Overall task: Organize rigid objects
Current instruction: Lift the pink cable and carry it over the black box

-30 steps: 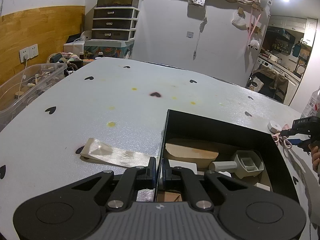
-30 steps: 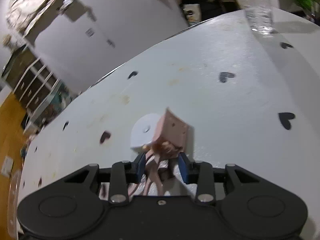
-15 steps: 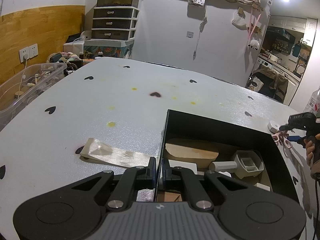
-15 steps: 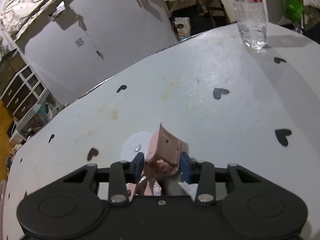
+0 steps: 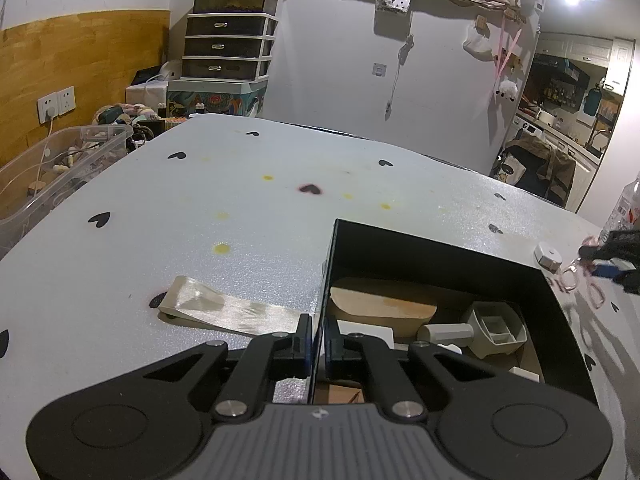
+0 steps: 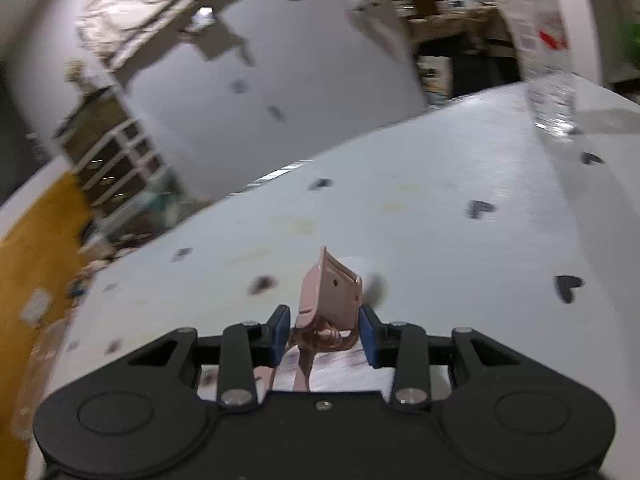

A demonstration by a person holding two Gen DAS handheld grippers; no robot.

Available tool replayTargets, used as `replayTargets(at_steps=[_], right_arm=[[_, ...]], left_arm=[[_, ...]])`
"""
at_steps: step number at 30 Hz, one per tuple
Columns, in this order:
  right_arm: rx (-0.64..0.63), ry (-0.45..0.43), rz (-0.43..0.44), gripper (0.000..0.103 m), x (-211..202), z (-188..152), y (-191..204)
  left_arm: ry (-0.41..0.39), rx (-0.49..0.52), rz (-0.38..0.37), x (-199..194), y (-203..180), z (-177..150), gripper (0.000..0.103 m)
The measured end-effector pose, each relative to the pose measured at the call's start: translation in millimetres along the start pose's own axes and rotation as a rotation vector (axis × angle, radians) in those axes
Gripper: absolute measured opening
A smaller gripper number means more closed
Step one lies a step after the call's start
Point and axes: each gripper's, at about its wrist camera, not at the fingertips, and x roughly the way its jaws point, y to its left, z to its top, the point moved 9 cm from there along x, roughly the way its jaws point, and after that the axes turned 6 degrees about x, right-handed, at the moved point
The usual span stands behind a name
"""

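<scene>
Holding: one pink clip (image 6: 330,292) is clamped between the blue pads of the right gripper (image 6: 323,334), its flat jaw plate raised toward the camera and its loop handles hanging below; in the left wrist view the pink loops (image 5: 570,280) are seen beside that gripper (image 5: 612,256), clear of the counter.
Left gripper (image 5: 318,340): closed narrowly on the near wall of the one black box (image 5: 400,248), one pad outside it and one inside.
Box contents: one tan wooden board (image 5: 384,308), one grey scoop (image 5: 494,330), several white pieces whose number cannot be told.
Counter (image 5: 200,220): one white surface printed with black hearts; a few yellow spots are noted.
Beside the box: one strip of shiny cream ribbon (image 5: 224,312), lying flat to its left, one end by the gripper.
Round white item (image 5: 548,254): one, on the counter just beyond the box's far right corner.
Bottle (image 6: 548,60): one clear plastic bottle, upright at the counter's far right.
Clear bin (image 5: 52,168): one, at the left edge.
</scene>
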Motion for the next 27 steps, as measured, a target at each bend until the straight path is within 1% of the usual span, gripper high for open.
replayTargets(at_steps=[4, 7, 10, 12, 15, 18, 22, 27], right_arm=[[-0.007, 0.046, 0.164, 0.038, -32, -9, 41], [-0.019, 0.107, 0.266, 0.038, -49, -25, 72], [-0.062, 0.179, 0.326, 0.038, -60, -52, 101], [-0.077, 0.238, 0.347, 0.038, -64, -70, 115], [-0.091, 0.323, 0.358, 0.038, -64, -99, 133], [-0.104, 0.393, 0.340, 0.038, -58, -122, 145], [-0.161, 0.412, 0.278, 0.038, -54, -143, 155], [-0.205, 0.458, 0.210, 0.038, -45, -162, 151]], left_arm=[[0.000, -0.001, 0.000, 0, 1, 0, 0.005], [0.000, 0.000, 0.000, 0, 1, 0, 0.005], [-0.001, 0.000, -0.001, 0, 1, 0, 0.005], [-0.001, -0.001, -0.001, 0, 0, 0, 0.005], [0.000, 0.000, -0.001, 0, 0, 0, 0.005], [-0.001, -0.001, -0.002, 0, 0, 0, 0.005], [-0.003, -0.003, -0.005, 0, -2, 1, 0.005], [-0.006, -0.004, -0.009, 0, -3, 1, 0.005]])
